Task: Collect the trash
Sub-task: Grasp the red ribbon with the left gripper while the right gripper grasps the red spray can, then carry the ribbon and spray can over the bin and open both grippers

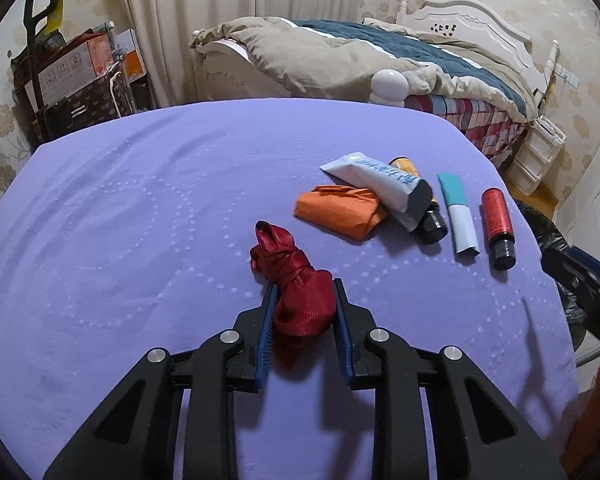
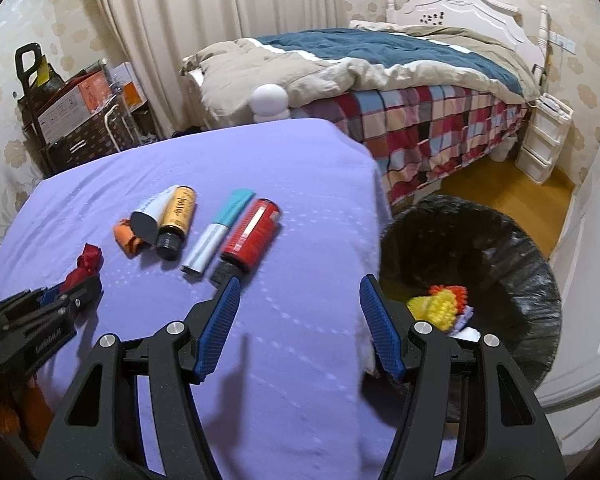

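Note:
A crumpled red ribbon bundle (image 1: 296, 280) lies on the purple table cover (image 1: 140, 208). My left gripper (image 1: 305, 285) has its jaws around the bundle's near end, touching both sides. Farther right lie an orange wad (image 1: 338, 212), a white tube (image 1: 380, 184), a gold bottle (image 2: 178, 216), a teal-and-white tube (image 1: 460, 212) and a red bottle (image 1: 498, 226). My right gripper (image 2: 298, 288) is open and empty above the table's right edge, next to a black-lined bin (image 2: 500, 264) holding a yellow-orange item (image 2: 440, 306). The left gripper also shows in the right wrist view (image 2: 76, 280).
A bed (image 2: 400, 92) with a checked cover stands behind the table. A white round lamp (image 1: 389, 86) sits at the table's far edge. Boxes and a trolley (image 1: 72, 76) stand at the back left. White drawers (image 2: 544, 140) stand beside the bed.

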{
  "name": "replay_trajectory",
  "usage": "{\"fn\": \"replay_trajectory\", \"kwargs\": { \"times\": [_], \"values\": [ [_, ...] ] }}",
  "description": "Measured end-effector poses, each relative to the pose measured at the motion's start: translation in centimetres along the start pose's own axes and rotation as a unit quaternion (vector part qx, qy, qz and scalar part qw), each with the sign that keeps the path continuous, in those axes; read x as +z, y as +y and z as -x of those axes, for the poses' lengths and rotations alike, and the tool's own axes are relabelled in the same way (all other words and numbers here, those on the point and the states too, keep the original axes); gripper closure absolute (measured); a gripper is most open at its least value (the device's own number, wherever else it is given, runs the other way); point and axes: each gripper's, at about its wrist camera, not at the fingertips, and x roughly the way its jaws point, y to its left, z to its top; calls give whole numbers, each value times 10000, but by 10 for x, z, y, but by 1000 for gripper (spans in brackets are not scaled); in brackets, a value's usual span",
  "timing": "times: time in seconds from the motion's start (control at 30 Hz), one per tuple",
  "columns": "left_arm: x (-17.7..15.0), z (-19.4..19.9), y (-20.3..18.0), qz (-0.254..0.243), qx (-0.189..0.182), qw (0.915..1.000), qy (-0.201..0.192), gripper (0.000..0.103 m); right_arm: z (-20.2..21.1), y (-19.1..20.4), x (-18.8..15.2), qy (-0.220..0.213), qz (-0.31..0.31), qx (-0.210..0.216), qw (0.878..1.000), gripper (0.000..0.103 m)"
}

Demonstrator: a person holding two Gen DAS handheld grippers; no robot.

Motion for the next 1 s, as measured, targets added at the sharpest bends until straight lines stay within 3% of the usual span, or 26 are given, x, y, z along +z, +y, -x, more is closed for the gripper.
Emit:
{"fn": "replay_trajectory", "kwargs": {
  "times": [0.23,0.3,0.37,0.5,0.57,0.73,1.0],
  "values": [
    [-2,1,19,202,-165,9997,45,74,-25,27,18,58,172,-72,9998,43],
    [-3,2,22,239,-141,9996,34,63,-31,31,22,93,173,-121,9997,46],
    [-3,3,24,307,-137,9994,22,45,-37,34,25,156,195,-162,9996,54],
    [-1,4,29,420,-145,9990,3,32,-47,36,23,342,244,-232,9988,65],
    [1,3,32,486,-188,9986,37,30,-49,37,22,408,265,-185,9986,77],
    [5,-3,35,560,-169,9982,127,30,-46,37,18,409,301,-156,9986,77],
    [2,-1,30,339,-116,9994,25,67,-30,37,5,347,356,-38,9988,77]
  ]
}}
